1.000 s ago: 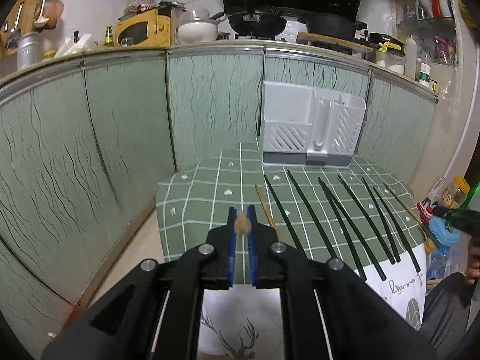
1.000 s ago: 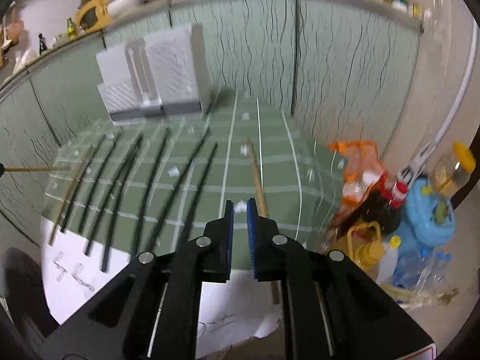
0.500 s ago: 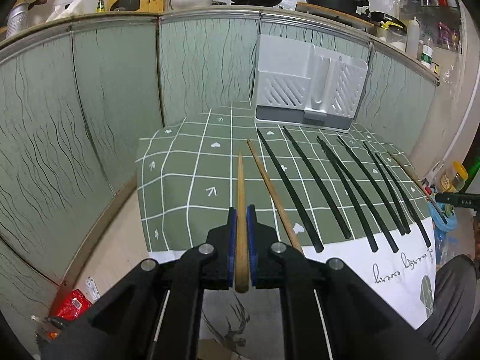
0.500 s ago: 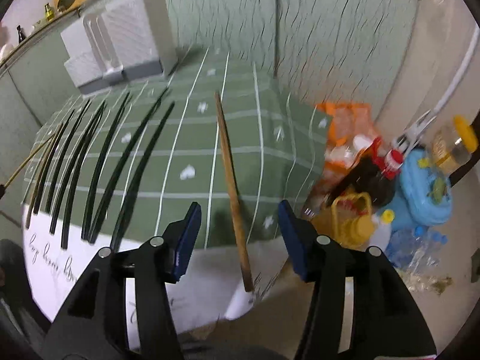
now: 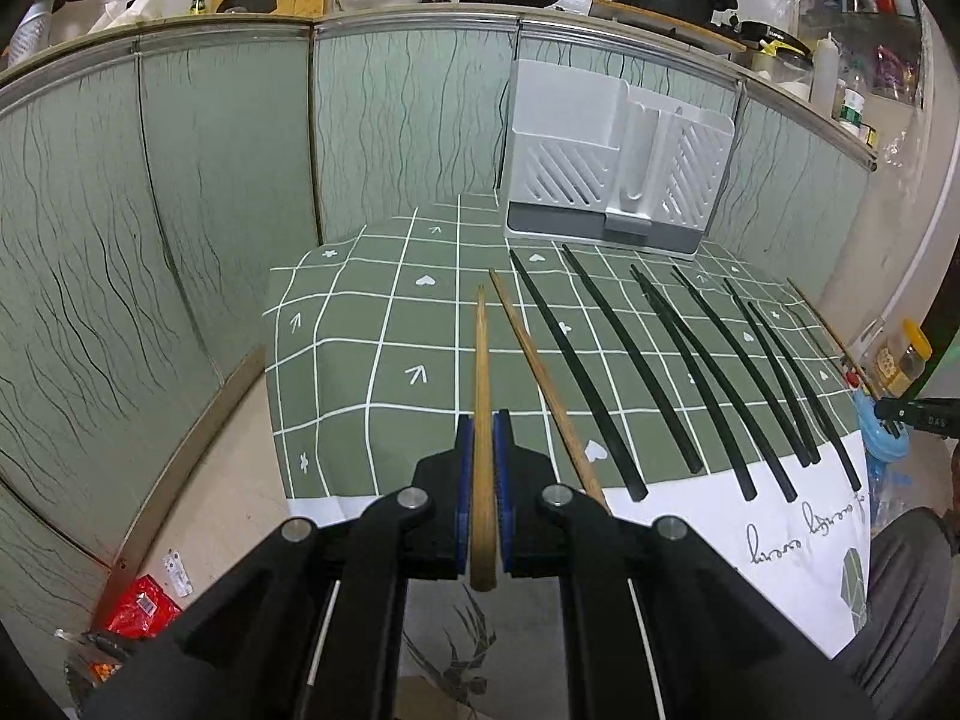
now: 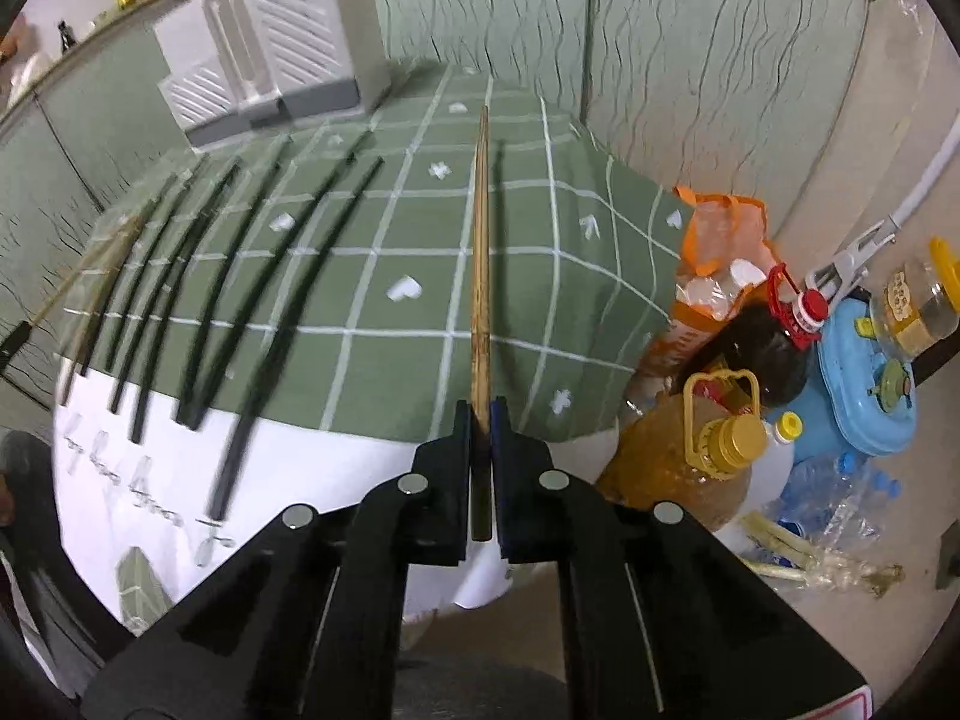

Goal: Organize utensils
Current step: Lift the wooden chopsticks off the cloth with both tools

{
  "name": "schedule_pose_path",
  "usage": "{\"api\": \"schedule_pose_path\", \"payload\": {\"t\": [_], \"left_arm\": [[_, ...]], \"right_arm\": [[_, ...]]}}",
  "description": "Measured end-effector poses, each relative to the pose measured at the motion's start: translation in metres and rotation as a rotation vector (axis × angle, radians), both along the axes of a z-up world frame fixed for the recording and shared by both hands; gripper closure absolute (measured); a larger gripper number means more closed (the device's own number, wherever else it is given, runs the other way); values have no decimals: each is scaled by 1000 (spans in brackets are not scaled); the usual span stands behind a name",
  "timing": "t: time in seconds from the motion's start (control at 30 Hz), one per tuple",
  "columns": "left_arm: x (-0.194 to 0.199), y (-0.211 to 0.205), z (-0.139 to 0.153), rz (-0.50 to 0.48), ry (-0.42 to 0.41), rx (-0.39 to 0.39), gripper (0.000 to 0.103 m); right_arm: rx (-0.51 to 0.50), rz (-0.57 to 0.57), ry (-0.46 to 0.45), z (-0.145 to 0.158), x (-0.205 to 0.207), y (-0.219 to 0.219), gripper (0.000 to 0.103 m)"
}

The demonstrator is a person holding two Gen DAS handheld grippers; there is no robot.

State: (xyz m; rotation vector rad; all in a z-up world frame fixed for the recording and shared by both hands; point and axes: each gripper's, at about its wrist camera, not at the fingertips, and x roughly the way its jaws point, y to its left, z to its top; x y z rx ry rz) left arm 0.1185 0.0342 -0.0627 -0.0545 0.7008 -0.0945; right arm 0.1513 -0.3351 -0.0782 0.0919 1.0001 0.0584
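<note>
Rack: white utensil rack (image 5: pixel 618 180) stands at the desk's far edge; contents not visible.
Desk: green checked cloth (image 5: pixel 384 348); black chopsticks (image 5: pixel 606 372) lie before the rack.
Left hand-held gripper (image 5: pixel 482 462): clamped on a wooden chopstick (image 5: pixel 481 360).
Right hand-held gripper (image 6: pixel 480 444): just closed on another wooden chopstick (image 6: pixel 480 252).

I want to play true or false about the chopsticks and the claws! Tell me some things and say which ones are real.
1. The left claw is shut on a wooden chopstick. True.
2. The right claw is open and holds nothing. False: it is shut on a wooden chopstick of its own.
3. All the chopsticks on the tablecloth are wooden. False: most are black chopsticks, lying in a row.
4. A white and grey utensil holder stands at the far edge of the table. True.
5. The utensil holder is full of chopsticks. False: none show in it.
</note>
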Motion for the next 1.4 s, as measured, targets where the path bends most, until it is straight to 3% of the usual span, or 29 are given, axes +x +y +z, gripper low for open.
{"api": "schedule_pose_path", "payload": {"t": [0.27,0.5,0.8,1.03,1.4], "left_arm": [[-3,-2,18,-9,-40,-3,96],[-2,-7,23,-16,-48,-5,96],[-3,-10,19,-22,-45,-8,96],[-6,-8,38,-25,-84,-13,96],[3,-10,90,-42,-176,-5,96]], "right_arm": [[25,39,-86,30,-3,20,97],[32,65,-45,11,6,33,97],[44,41,-85,-3,8,39,97],[-4,24,-235,45,-5,45,97],[23,32,-395,116,0,49,97]]}}
